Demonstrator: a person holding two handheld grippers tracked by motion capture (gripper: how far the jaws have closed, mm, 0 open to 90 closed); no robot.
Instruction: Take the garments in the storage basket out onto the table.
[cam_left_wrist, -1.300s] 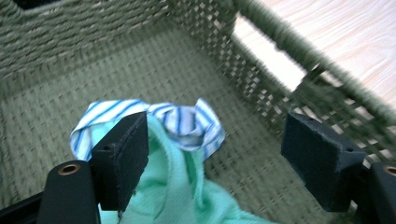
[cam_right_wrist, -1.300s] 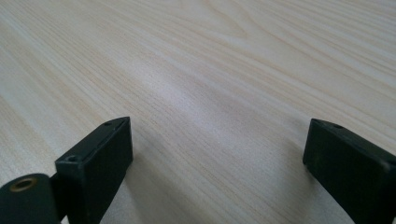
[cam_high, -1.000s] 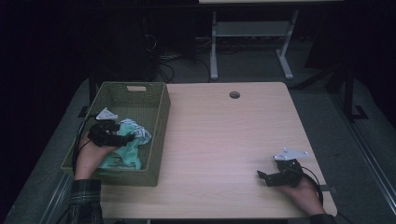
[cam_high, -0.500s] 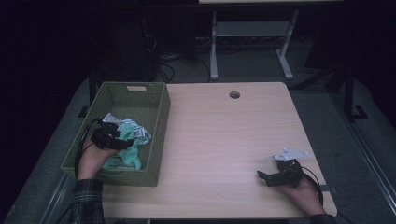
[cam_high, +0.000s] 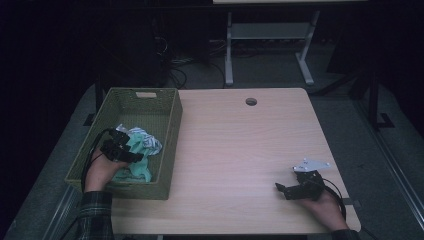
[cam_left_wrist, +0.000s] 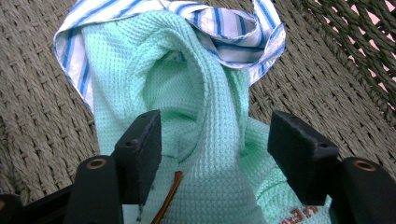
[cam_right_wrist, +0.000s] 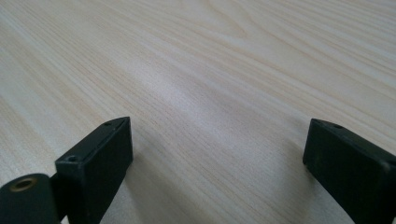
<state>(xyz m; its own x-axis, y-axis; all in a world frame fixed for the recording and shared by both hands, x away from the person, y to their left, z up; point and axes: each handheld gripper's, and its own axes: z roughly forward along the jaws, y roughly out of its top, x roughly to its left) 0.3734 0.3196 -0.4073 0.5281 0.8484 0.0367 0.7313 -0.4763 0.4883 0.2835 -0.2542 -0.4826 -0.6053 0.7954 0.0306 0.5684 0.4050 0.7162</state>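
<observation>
Over the table in the high view: left gripper (cam_high: 121, 150) sits inside the green woven basket (cam_high: 170, 132), held by the person's left hand (cam_high: 102, 170), plaid sleeve (cam_high: 95, 216) below it. Mint cloth (cam_high: 137, 167) lies bunched on the basket floor directly under and just ahead of the gripper, w/ a blue-striped cloth (cam_high: 145, 140) touching it on the far side. Jaw gap can't be read from this angle. Right gripper (cam_high: 287, 190) rests low on the wooden table (cam_high: 235, 150), well apart from the basket, grey plate (cam_high: 311, 164) on top, right hand (cam_high: 327, 205) behind it, cable trailing off to the side. Round hole (cam_high: 251, 101) in the tabletop sits far ahead of both grippers.

Left gripper view: jaws apart, straddling a raised fold of the mint waffle-weave cloth (cam_left_wrist: 205, 140); fold stands between the pads, near the left one, not pinched. Striped cloth (cam_left_wrist: 233, 32) is beyond the jaw tips, draped over the mint one's far edge. Woven basket floor (cam_left_wrist: 42, 107) shows both sides. Orange print on the mint cloth by the right jaw, too cropped to read.

Right gripper view: jaws wide apart, nothing between them, bare table grain (cam_right_wrist: 210, 93) ahead & underneath.
</observation>
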